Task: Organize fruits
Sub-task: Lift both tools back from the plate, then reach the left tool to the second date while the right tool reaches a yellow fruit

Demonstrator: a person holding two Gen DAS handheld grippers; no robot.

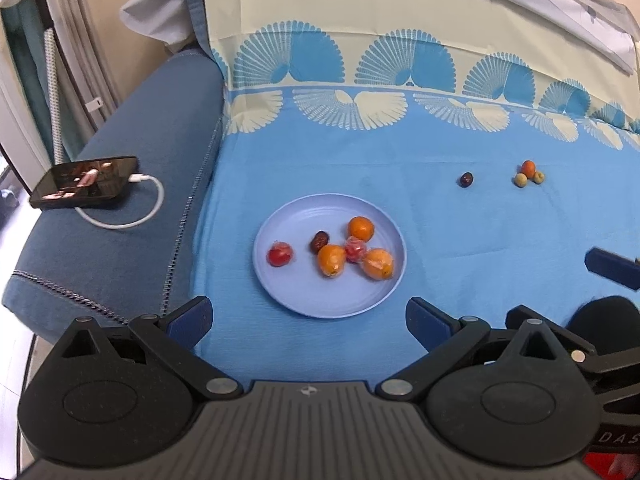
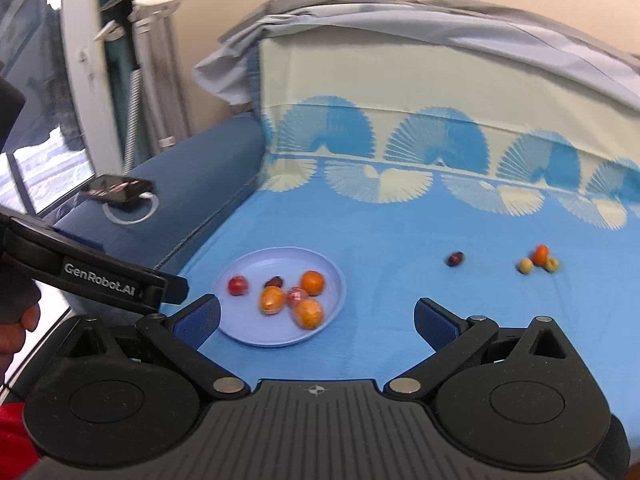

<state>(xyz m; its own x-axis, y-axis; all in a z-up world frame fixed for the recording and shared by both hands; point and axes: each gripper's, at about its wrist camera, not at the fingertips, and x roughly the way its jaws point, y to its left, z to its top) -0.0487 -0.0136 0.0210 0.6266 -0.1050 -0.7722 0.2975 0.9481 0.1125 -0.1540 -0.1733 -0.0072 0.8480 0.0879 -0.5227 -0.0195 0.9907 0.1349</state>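
A light blue plate point(image 1: 280, 300) lies on the blue cloth and holds three orange fruits point(image 1: 331, 259), two red fruits point(image 1: 279, 255) and a dark date point(image 1: 319, 241). The plate also shows in the right wrist view point(image 2: 248, 332). Farther right on the cloth lie a loose dark date point(image 1: 465, 179) and a small cluster of one orange and two yellow-green fruits point(image 1: 529, 174); both show in the right wrist view, date point(image 2: 455, 258), cluster point(image 2: 539, 261). My left gripper point(image 1: 308, 316) is open and empty in front of the plate. My right gripper point(image 2: 316, 320) is open and empty, to the right of the plate.
A phone point(image 1: 85, 181) with a white cable lies on the dark blue sofa arm point(image 1: 132, 216) at the left. The patterned cloth runs up the backrest point(image 1: 400, 8). The other gripper's fingers show at the right edge of the left wrist view point(image 1: 610, 268).
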